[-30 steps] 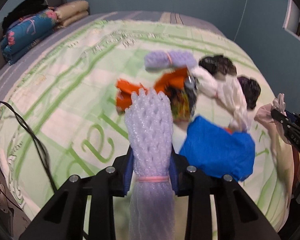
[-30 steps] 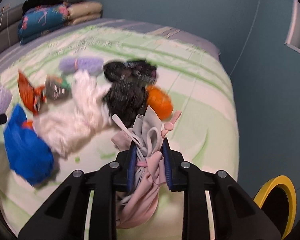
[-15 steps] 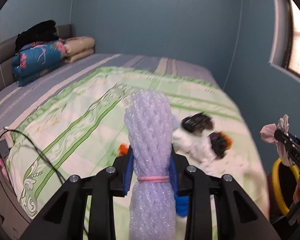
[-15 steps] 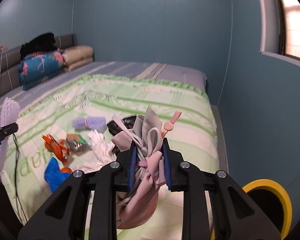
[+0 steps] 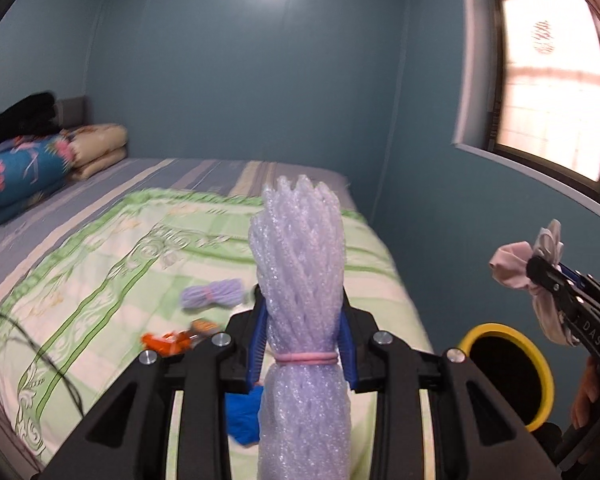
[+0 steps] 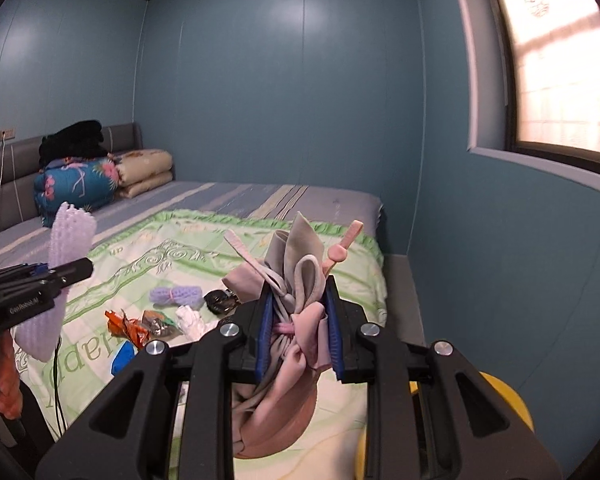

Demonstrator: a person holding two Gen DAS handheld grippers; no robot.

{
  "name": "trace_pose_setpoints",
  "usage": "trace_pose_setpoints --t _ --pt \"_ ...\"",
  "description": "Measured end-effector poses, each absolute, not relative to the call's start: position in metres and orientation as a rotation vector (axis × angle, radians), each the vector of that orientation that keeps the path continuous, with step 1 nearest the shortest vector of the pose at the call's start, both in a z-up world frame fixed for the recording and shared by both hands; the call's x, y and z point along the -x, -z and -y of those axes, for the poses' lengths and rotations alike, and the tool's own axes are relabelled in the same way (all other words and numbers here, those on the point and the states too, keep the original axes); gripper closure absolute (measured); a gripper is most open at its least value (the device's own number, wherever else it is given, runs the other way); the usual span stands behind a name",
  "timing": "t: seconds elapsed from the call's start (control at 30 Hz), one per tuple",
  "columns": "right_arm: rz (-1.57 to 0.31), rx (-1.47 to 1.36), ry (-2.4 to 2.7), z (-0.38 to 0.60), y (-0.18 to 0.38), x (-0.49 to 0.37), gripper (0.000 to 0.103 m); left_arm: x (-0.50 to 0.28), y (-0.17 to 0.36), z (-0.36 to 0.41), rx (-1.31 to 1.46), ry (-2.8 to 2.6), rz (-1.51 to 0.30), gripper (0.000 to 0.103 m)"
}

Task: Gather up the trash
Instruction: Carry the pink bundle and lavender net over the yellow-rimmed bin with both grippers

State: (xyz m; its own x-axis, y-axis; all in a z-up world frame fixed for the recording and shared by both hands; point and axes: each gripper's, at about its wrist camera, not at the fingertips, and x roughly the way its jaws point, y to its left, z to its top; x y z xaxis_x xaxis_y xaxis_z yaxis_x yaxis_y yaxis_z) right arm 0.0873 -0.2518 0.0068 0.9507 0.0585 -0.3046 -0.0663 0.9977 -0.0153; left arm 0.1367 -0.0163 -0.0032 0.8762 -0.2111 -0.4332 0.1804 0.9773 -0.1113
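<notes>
My left gripper (image 5: 302, 320) is shut on a roll of pale lilac foam netting (image 5: 300, 280) bound with a pink band, held up above the bed. My right gripper (image 6: 298, 300) is shut on a tied pink-grey bag (image 6: 296, 292); in the left wrist view the same bag (image 5: 512, 264) hangs at the right, above a yellow-rimmed bin (image 5: 504, 372). More trash lies on the green bedspread (image 6: 172, 252): a lilac foam bundle (image 6: 176, 295), an orange wrapper (image 6: 126, 326), a white piece (image 6: 190, 320), a black piece (image 6: 218, 300) and a blue bag (image 6: 122, 356).
Folded quilts (image 6: 80, 184) and dark clothes (image 6: 72, 142) are stacked by the headboard. A black cable (image 5: 40, 344) trails over the bed's left edge. Blue walls and a window (image 6: 560, 60) close in the right side. A hand (image 6: 4, 372) holds the left gripper's handle.
Both grippers have risen and tilted up from the bed with their loads. The trash pile has dropped low in both views, and the yellow bin has come into view at the right.
</notes>
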Motion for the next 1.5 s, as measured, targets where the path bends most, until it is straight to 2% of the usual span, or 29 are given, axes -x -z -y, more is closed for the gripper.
trace_pose_setpoints --t 0.27,0.87,1.5 --pt "-0.271 0.0 0.028 0.288 -0.018 -0.056 0.081 -0.123 -0.01 0.07 0.034 0.331 -0.422 0.074" --pt "-0.259 -0.067 0.203 0.362 -0.005 -0.025 0.081 -0.118 -0.01 0.176 -0.029 0.558 -0.414 0.074" --pt "-0.364 -0.176 0.303 0.419 0.041 -0.024 0.08 -0.137 0.044 0.277 -0.115 0.765 -0.538 0.074"
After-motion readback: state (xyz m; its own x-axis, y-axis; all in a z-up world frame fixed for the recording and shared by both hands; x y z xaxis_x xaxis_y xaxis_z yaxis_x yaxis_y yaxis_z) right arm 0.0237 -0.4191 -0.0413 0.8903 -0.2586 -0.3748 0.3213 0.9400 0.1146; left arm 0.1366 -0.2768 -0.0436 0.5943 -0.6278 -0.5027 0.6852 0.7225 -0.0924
